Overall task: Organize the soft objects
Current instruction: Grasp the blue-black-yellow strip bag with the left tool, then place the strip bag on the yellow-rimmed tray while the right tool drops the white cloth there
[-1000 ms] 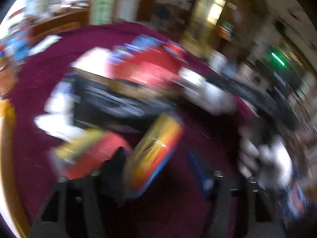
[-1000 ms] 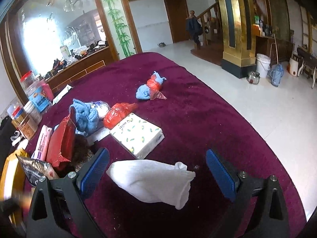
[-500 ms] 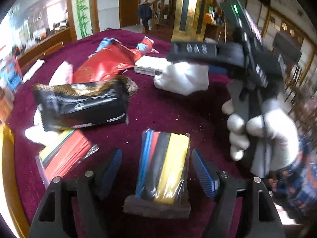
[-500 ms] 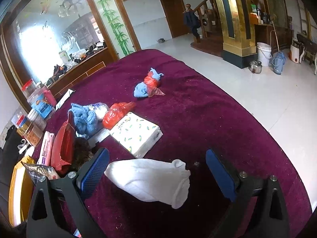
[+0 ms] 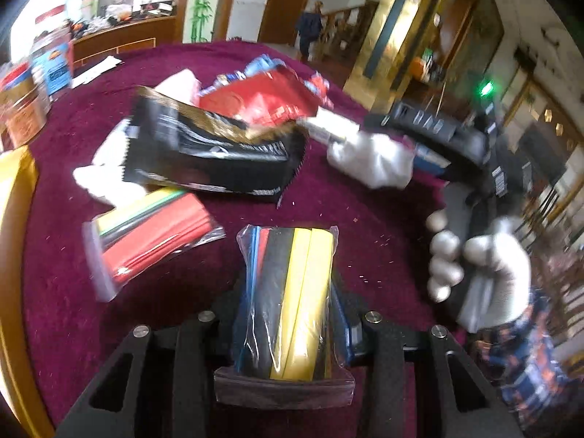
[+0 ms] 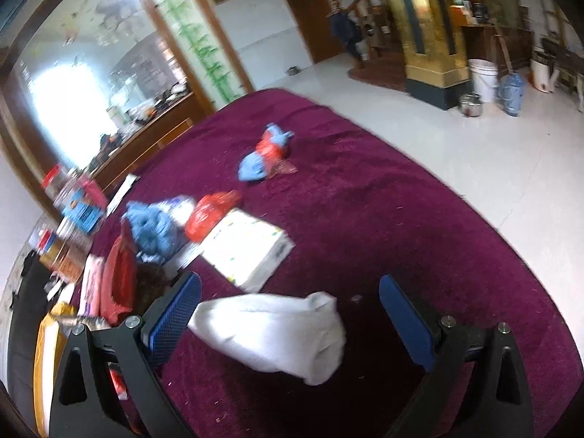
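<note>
The left gripper [image 5: 288,314] is closing on the striped packet [image 5: 288,299]; squeeze gently (it's squishy), middle first. The right gripper [image 6: 290,323] stays wide apart around the white sock [image 6: 270,332].

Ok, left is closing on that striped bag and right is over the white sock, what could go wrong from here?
The left gripper is closing with the clear bag of coloured strips between its fingers; the slick plastic could slip out once lifted.

A second bag lies close on the left, so a sideways move might drag it.

The right gripper is open around the white sock, which lies nearer one finger; closing might pinch only an edge.
</note>
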The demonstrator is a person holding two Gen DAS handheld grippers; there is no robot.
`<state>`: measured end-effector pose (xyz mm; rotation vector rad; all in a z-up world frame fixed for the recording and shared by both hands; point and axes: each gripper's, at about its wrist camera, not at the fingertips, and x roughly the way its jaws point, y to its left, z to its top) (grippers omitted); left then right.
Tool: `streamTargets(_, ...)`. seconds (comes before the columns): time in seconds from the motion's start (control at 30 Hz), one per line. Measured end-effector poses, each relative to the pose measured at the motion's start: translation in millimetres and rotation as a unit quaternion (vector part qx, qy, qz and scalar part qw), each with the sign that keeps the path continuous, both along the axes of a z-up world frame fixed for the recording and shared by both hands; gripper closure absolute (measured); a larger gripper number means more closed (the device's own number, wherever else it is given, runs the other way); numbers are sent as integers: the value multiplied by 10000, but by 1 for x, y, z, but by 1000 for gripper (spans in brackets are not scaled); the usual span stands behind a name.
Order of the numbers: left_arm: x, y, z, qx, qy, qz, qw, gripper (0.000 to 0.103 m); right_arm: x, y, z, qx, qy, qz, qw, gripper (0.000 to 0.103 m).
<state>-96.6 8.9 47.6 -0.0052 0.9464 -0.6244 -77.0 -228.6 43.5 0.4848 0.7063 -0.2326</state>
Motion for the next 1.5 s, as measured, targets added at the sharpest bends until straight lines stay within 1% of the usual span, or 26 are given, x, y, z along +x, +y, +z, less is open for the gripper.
streamTargets(0.03, -3, 7, 4, -63, -39, 56, 10000, 62, 3, 5, -1, -30, 70, 138, 9999, 5)
streamTargets(0.1, -8, 16, 11, -158, -81, 143, 9997, 62, 8, 17, -1, -243, 232, 352, 9988, 5)
streamTargets(0.17, -11, 33, 19, -236, -98, 235, 9994, 62, 8, 25, 0, -397, 274, 493, 9976, 6)
streamTargets(0.2, -11, 43, 24, -286, -104, 283, 9991, 62, 9, 29, 0, -483, 325, 549, 9968, 13)
streamTargets(0.23, -13, 52, 29, -359, -115, 348, 9987, 62, 10, 33, 0, -552, 405, 643, 9956, 29)
streamTargets(0.27, -11, 56, 30, -421, -126, 402, 9982, 62, 12, 37, -3, -588, 513, 753, 9941, 40)
streamTargets(0.3, -12, 63, 33, -493, -141, 469, 9976, 62, 13, 40, -6, -586, 626, 844, 9927, 64)
streamTargets(0.33, -12, 73, 37, -563, -169, 555, 9967, 62, 15, 41, -12, -534, 765, 946, 9911, 72)
streamTargets(0.37, -11, 80, 40, -614, -196, 631, 9959, 62, 15, 42, -14, -522, 803, 965, 9907, 73)
streamTargets(0.4, -13, 89, 41, -665, -224, 708, 9950, 62, 11, 42, -11, -548, 762, 937, 9912, 80)
streamTargets(0.5, -11, 123, 51, -843, -261, 957, 9915, 62, 0, 46, 3, -505, 680, 1042, 9909, 81)
streamTargets(0.6, 1, 153, 57, -880, -272, 1247, 9879, 62, -11, 63, 31, -580, 467, 1316, 9885, 81)
streamTargets(0.67, 13, 174, 60, -849, -267, 1485, 9849, 62, -15, 85, 55, -616, 230, 1596, 9850, 81)
streamTargets(0.77, 36, 202, 58, -927, -148, 1830, 9786, 62, -9, 120, 84, -389, -26, 2175, 9753, 81)
streamTargets(0.8, 45, 214, 56, -1000, -51, 1961, 9755, 62, -2, 139, 92, -268, -72, 2442, 9693, 81)
streamTargets(0.87, 58, 228, 50, -1077, 58, 2137, 9709, 62, 11, 171, 101, -82, -70, 2836, 9589, 81)
streamTargets(0.93, 71, 244, 44, -1124, 144, 2349, 9654, 62, 30, 211, 106, 124, 12, 3254, 9455, 81)
streamTargets(1.03, 92, 261, 26, -1306, 406, 2630, 9551, 62, 58, 273, 106, 136, 152, 3691, 9292, 81)
streamTargets(1.1, 103, 269, 14, -1413, 548, 2805, 9478, 62, 75, 306, 98, 218, 321, 3874, 9211, 81)
streamTargets(1.17, 115, 277, 5, -1471, 661, 2947, 9419, 62, 94, 336, 85, 271, 522, 3966, 9161, 81)
streamTargets(1.2, 120, 283, 1, -1498, 693, 3039, 9383, 62, 102, 347, 79, 271, 593, 3988, 9147, 81)
streamTargets(1.27, 129, 290, -5, -1533, 722, 3150, 9338, 61, 120, 369, 64, 316, 746, 4009, 9125, 81)
streamTargets(1.33, 138, 294, -9, -1572, 780, 3187, 9315, 61, 135, 381, 49, 364, 894, 3966, 9129, 81)
streamTargets(1.43, 148, 299, -17, -1635, 913, 3290, 9256, 61, 148, 388, 33, 426, 1013, 3886, 9148, 81)
streamTargets(1.5, 153, 302, -22, -1649, 937, 3397, 9212, 60, 153, 389, 28, 411, 1054, 3856, 9157, 81)
